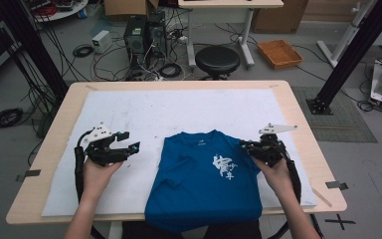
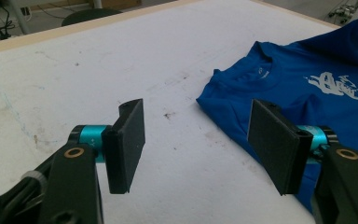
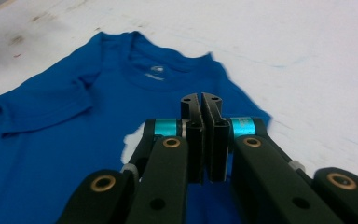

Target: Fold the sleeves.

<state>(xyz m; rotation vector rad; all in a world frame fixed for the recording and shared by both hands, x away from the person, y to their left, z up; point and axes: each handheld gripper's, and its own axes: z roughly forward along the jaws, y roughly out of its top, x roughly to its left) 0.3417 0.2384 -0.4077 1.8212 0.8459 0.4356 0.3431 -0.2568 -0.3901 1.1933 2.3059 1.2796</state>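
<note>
both grippers black: left gripper [image 1: 129, 147] and right gripper [image 1: 247, 147]. flat rectangular pads [image 2: 129, 140], teal collars behind them, brass-ringed pivot holes on the links. grey three-cornered plate on top of each. black cable trailing along each bare forearm.

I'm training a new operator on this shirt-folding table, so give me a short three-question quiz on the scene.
1. True or false: the left gripper has its jaws wide apart over the white padded table cover.
2. Which edge of the blue short-sleeved T-shirt with a white chest print hangs over the table's near edge: (a) collar, (b) hem, (c) a sleeve?
3. How do the right gripper's jaws stand, and does any cloth show between them?

Key: 1 true; 2 b; 3 pressed together above the shirt, no cloth visible between them.
</note>
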